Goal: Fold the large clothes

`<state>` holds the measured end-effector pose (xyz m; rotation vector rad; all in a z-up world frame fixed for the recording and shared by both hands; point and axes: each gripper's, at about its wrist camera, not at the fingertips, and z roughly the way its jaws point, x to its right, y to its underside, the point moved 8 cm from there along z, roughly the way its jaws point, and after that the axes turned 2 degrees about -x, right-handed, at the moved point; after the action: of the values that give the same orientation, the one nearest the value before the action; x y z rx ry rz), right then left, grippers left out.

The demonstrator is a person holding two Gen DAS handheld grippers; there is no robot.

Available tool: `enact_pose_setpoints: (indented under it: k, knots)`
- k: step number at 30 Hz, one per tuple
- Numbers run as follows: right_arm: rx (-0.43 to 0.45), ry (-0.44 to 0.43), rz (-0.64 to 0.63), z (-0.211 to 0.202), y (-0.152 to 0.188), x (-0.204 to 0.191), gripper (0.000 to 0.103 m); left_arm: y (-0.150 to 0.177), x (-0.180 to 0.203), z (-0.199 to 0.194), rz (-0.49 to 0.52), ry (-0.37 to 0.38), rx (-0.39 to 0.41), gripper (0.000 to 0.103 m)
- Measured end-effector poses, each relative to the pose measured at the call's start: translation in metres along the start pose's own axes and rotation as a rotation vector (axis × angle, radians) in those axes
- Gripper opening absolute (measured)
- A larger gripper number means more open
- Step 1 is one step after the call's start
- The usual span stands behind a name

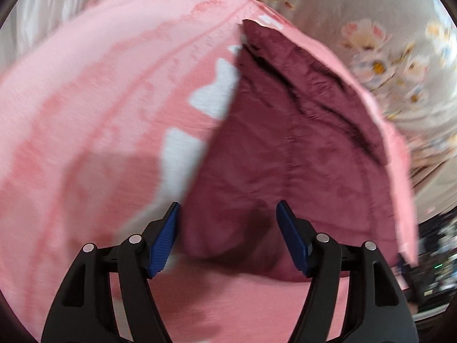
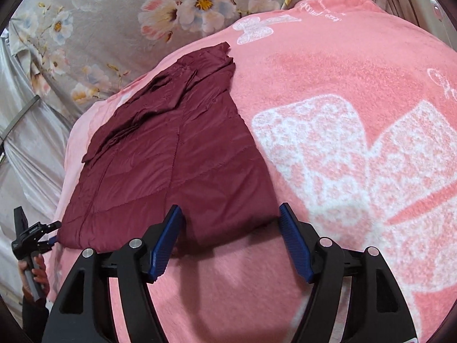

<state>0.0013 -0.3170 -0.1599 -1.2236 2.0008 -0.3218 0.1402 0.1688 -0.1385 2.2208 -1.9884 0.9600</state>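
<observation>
Maroon quilted jacket (image 2: 171,154) lies folded on the pink blanket (image 2: 328,85), near edge just ahead of both tools. Left gripper (image 1: 227,237) spread, nothing pinched; right gripper (image 2: 230,240) likewise spread and empty. Risks, as I judge: slippery puffy shell may spring open; a shallow bite could catch only the top layer, or snag blanket pile beneath.

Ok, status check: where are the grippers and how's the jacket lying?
Left gripper open, right gripper open, both empty at the near hem. Maroon jacket folded narrow, flat on the pink blanket. Nothing in the way.
</observation>
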Motion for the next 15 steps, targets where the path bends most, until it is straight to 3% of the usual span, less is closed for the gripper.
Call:
enact_pose_setpoints:
  k: [2,3,4,6,7,9,15]
  knots:
    - [0.003,-0.031,0.013,0.006,-0.003,-0.006,0.069,-0.004,0.006,0.008,-0.04,0.021,0.007,0.064]
    - [0.008,-0.033,0.015,0.009,-0.006,-0.009,0.068,-0.006,0.008,0.011,-0.052,0.018,0.02,0.055]
    - [0.012,-0.04,0.016,0.011,-0.008,-0.011,0.064,-0.008,0.009,0.013,-0.058,0.005,0.025,0.035]
    - [0.004,-0.053,0.028,0.015,-0.011,-0.015,0.03,-0.007,0.011,0.013,-0.08,0.017,0.022,0.02]
    - [0.015,-0.062,0.041,0.012,-0.014,-0.016,0.022,-0.005,0.011,0.01,-0.089,0.028,0.024,0.013]
    - [0.056,-0.1,0.044,0.0,-0.018,-0.022,0.009,-0.005,0.017,-0.003,-0.078,0.046,0.045,0.009]
    - [0.216,-0.145,-0.043,-0.07,-0.021,-0.048,0.004,0.001,0.035,-0.064,-0.033,0.133,0.121,0.005]
